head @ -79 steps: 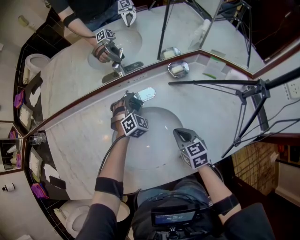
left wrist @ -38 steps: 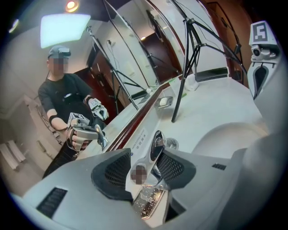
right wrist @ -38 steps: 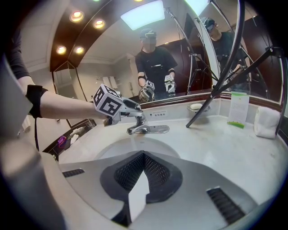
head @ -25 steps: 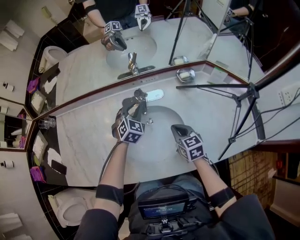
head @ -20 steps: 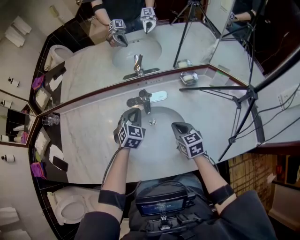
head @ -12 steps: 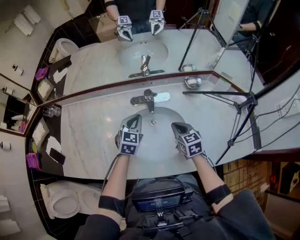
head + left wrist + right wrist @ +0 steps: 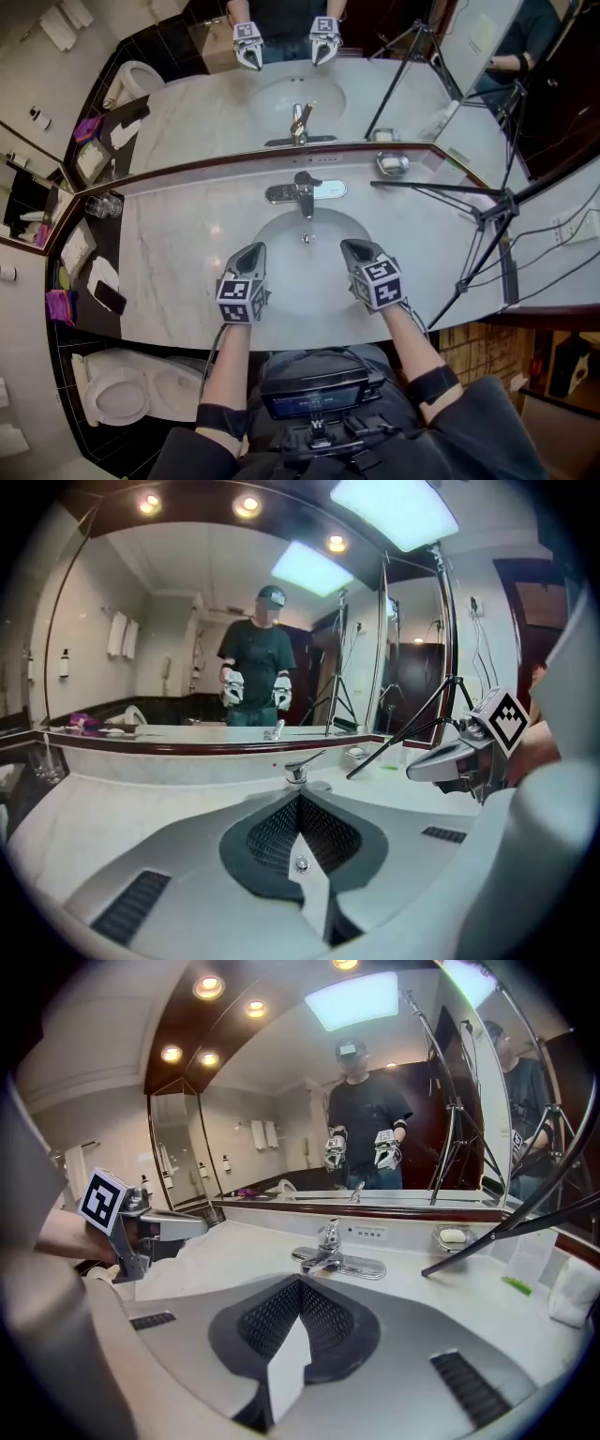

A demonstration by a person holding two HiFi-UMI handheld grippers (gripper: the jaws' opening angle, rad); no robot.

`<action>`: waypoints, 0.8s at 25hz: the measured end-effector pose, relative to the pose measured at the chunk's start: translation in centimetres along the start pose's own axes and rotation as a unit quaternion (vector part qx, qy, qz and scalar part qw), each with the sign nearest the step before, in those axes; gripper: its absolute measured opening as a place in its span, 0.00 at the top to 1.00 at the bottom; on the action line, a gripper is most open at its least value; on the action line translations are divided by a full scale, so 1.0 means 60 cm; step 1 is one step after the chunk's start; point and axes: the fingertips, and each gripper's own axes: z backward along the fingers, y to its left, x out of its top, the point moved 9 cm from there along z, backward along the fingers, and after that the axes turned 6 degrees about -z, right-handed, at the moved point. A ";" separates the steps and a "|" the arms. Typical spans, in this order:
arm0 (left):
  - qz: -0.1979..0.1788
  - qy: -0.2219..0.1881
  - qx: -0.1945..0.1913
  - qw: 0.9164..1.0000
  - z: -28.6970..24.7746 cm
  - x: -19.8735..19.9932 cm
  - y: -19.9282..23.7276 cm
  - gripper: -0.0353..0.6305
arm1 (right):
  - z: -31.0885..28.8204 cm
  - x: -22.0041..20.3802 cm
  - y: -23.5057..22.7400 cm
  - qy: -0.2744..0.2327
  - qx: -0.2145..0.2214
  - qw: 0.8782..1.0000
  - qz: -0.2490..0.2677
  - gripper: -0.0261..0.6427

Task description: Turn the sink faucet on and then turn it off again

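My left claw [image 7: 251,251] and right claw [image 7: 354,247] both closed on nothing, hovering over the sink's [image 7: 300,281] near rim — faucet [image 7: 303,190] at the tabletop's [image 7: 169,253] back edge, well apart from both

Bathroom: marble vanity [image 7: 178,244], mirror [image 7: 187,103], toilet [image 7: 122,394].

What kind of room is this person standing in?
A bathroom, possibly a hotel's. A marble counter holds a sink with a chrome faucet, a wide wall mirror runs behind it, and a toilet stands beside the counter.
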 end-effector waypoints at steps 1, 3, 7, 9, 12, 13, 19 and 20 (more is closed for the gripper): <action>0.007 0.000 0.002 1.000 0.003 -0.004 0.002 0.94 | 0.000 0.000 0.000 0.001 0.000 1.000 0.000 0.93; 0.018 0.000 0.005 1.000 0.007 -0.009 0.005 0.94 | -0.001 0.000 0.000 0.001 0.000 1.000 0.000 0.93; 0.022 -0.006 0.012 1.000 0.007 -0.011 0.010 0.94 | -0.007 0.000 0.001 0.003 0.003 1.000 -0.002 0.93; 0.020 -0.009 0.012 1.000 0.004 -0.008 0.010 0.94 | -0.009 0.000 0.000 0.004 0.004 1.000 -0.002 0.93; 0.011 -0.009 0.013 1.000 -0.003 -0.004 0.012 0.94 | -0.015 0.001 0.002 0.006 0.006 1.000 -0.004 0.93; 0.006 -0.009 0.013 1.000 -0.005 -0.002 0.013 0.94 | -0.017 0.002 0.003 0.007 0.007 1.000 -0.004 0.93; -0.035 -0.012 0.011 0.999 -0.040 0.018 0.014 0.94 | -0.025 0.008 -0.002 0.006 0.008 1.000 -0.007 0.93; -0.045 -0.013 0.008 0.999 -0.049 0.024 0.014 0.94 | -0.027 0.009 -0.003 0.006 0.007 1.000 -0.008 0.93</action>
